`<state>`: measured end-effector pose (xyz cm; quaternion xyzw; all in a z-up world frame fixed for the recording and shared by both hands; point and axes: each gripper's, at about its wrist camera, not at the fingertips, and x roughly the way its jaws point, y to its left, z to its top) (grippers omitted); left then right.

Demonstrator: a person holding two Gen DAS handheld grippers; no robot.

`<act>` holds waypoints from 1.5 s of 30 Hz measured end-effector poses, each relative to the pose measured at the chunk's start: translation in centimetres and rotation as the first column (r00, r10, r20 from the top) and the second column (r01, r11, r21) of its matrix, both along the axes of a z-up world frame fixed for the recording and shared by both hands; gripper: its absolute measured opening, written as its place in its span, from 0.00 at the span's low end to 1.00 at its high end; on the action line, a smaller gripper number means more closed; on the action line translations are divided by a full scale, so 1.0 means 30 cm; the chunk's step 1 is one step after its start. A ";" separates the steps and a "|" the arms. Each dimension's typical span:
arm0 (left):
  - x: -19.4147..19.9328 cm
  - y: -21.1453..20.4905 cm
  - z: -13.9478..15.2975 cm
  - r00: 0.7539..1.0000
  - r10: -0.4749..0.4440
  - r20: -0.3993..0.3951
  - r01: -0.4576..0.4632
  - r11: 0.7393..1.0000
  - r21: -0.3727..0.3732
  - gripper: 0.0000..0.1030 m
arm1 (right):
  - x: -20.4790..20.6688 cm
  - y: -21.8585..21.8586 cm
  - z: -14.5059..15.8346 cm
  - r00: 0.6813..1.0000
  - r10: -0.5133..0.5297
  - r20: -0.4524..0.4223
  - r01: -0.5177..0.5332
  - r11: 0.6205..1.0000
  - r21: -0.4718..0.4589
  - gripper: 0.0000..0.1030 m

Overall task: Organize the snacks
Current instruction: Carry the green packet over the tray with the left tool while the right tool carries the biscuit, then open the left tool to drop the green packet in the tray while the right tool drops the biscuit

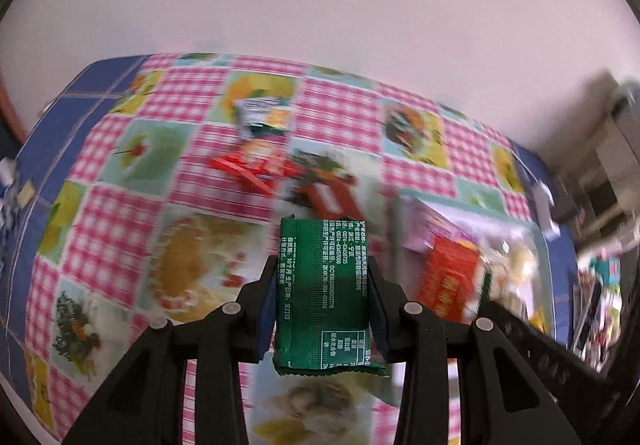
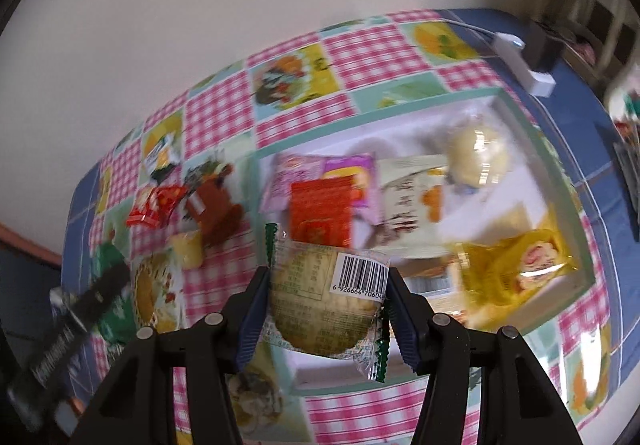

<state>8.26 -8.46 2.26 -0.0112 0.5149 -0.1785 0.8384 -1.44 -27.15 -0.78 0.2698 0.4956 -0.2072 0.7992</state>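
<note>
Left wrist view: the left gripper (image 1: pixel 323 285) has its blue-padded jaws closed narrowly on a green snack packet (image 1: pixel 323 293), which stands on end between them, white print facing the camera and its crimped lower edge hanging below the pads. It is held clear above the table's checked cloth (image 1: pixel 120 149) of pink gingham and fruit pictures. Farther off on the cloth lie loose snacks: a red wrapper (image 1: pixel 256 169), just right of it a dark red-brown packet (image 1: pixel 332 197), and beyond them, at the far side, a small packet in white, green and yellow (image 1: pixel 262 115). To the right sits a pale tray (image 1: pixel 536 233) with a green rim, holding a lilac packet (image 1: pixel 424 229) and an orange-red one (image 1: pixel 452 277) touching it; the rest of its contents are blurred.

Right wrist view: the right gripper (image 2: pixel 326 301) grips a clear-wrapped round pastry (image 2: pixel 320 305) by its sides, barcode label at the upper right, green crimped ends sticking out above and below. The jaws stand moderately apart, pressed against the wrapper. It hangs over the near left corner of the tray (image 2: pixel 520 113). Inside the tray lie the lilac packet (image 2: pixel 352 165) with the orange-red packet (image 2: pixel 320 213) on top of it, a cream packet with dark writing (image 2: pixel 408 205) to the right, a round pale bun in clear wrap (image 2: pixel 478 157) at the far side, and a yellow packet (image 2: pixel 516 265) near the right wall. Left of the tray, on the cloth, are the red wrapper (image 2: pixel 154 205), the red-brown packet (image 2: pixel 216 205) and a small yellow piece (image 2: pixel 188 249). At the far left edge the other gripper's black finger (image 2: pixel 72 329) shows with the green packet, blurred
</note>
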 end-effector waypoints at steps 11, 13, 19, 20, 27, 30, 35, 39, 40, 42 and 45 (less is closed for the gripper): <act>-0.120 -0.343 -0.047 0.966 -0.259 -0.006 0.259 0.965 0.025 0.40 | -0.116 -0.256 -0.025 0.976 -0.216 0.000 0.216 0.976 0.017 0.58; -0.132 -0.395 -0.057 0.957 -0.290 0.002 0.290 0.956 0.042 0.40 | -0.129 -0.295 -0.030 0.969 -0.246 0.000 0.246 0.969 0.009 0.58; -0.153 -0.503 -0.094 0.937 -0.349 0.000 0.349 0.936 0.046 0.40 | -0.157 -0.378 -0.042 0.954 -0.299 0.021 0.299 0.954 0.011 0.58; -0.155 -0.512 -0.098 0.935 -0.355 0.000 0.354 0.934 0.046 0.40 | -0.155 -0.386 -0.047 0.954 -0.300 0.022 0.300 0.954 0.015 0.58; -0.164 -0.551 -0.100 0.921 -0.390 0.013 0.389 0.921 0.033 0.44 | -0.143 -0.402 -0.060 0.954 -0.299 0.026 0.298 0.954 0.032 0.59; -0.164 -0.541 -0.077 0.923 -0.384 0.022 0.383 0.923 0.030 0.61 | -0.140 -0.396 -0.060 0.956 -0.292 0.025 0.291 0.956 0.035 0.59; -0.134 -0.489 -0.060 0.951 -0.308 -0.004 0.307 0.950 0.051 0.62 | -0.132 -0.390 -0.070 0.963 -0.268 0.010 0.267 0.963 0.046 0.65; -0.094 -0.414 -0.054 0.978 -0.210 -0.011 0.210 0.976 0.063 0.73 | -0.131 -0.383 -0.075 0.968 -0.251 0.014 0.250 0.966 0.064 0.67; -0.086 -0.397 -0.054 0.982 -0.191 -0.004 0.191 0.979 0.067 0.75 | -0.131 -0.380 -0.075 0.969 -0.248 0.012 0.247 0.967 0.062 0.67; -0.068 -0.355 -0.051 0.989 -0.149 0.011 0.148 0.986 0.081 0.77 | -0.128 -0.369 -0.074 0.972 -0.237 0.008 0.236 0.970 0.056 0.67; -0.038 -0.290 -0.052 0.996 -0.086 0.025 0.084 0.992 0.095 0.87 | -0.120 -0.336 -0.069 0.977 -0.213 0.003 0.212 0.976 0.045 0.67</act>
